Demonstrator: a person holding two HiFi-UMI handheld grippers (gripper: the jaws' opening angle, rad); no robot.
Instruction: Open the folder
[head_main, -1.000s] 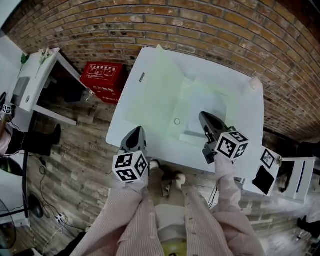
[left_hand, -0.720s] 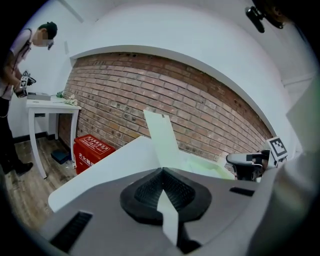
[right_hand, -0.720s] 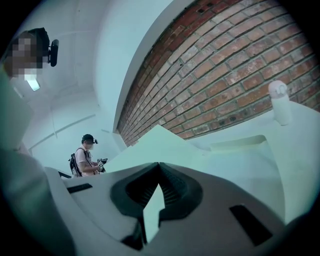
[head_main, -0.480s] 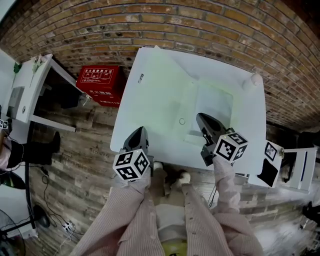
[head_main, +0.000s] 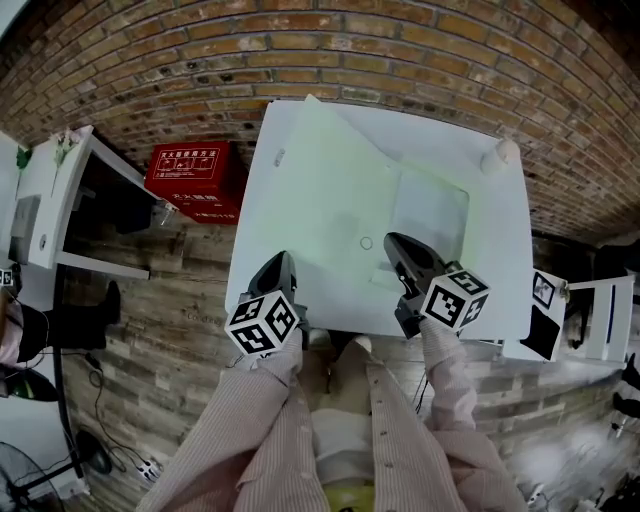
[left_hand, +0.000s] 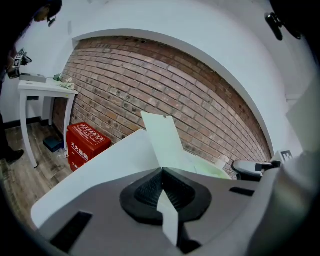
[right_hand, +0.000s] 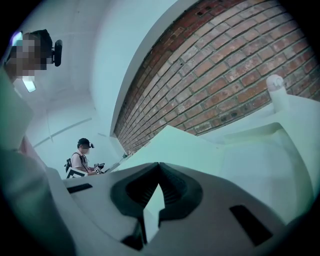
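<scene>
Folder (head_main: 330, 190), pale green, open on white table (head_main: 500, 280). Covers left and middle of tabletop, from near edge up to far-left corner. Left leaf (left_hand: 162, 140) lifted off surface, tilted, top corner showing against brick wall (head_main: 420, 50) in left gripper view. Right half flat, with white sheet (head_main: 432, 205) on it. Small ring (head_main: 366, 243) on folder near its middle.

Left gripper (head_main: 279, 260) at near-left edge of table, beside folder's near-left border; touching it or clear of it, cannot tell from head view. Fingers (left_hand: 146, 189) pressed together, tips meeting, nothing pinched. Leaf straight ahead beyond tips, apart from them.

Right gripper (head_main: 392, 242) over folder's near edge, just right of ring, by sheet's near-left corner. Fingers (right_hand: 175, 189) likewise closed tip to tip, no paper between. Pale folder surface (right_hand: 215, 150) ahead of and under tips; contact not readable.

Both grippers on near side of folder, ring roughly between them, nearer right one. Marker cube (head_main: 262, 325) behind left gripper, another behind right, striped sleeves (head_main: 300, 430) below.

White stub (head_main: 498, 155) upright at far-right table corner, well apart from both grippers. Red box (head_main: 193, 175) on wood floor left of table. Person in cap (right_hand: 82, 155) far off at left of right gripper view.
</scene>
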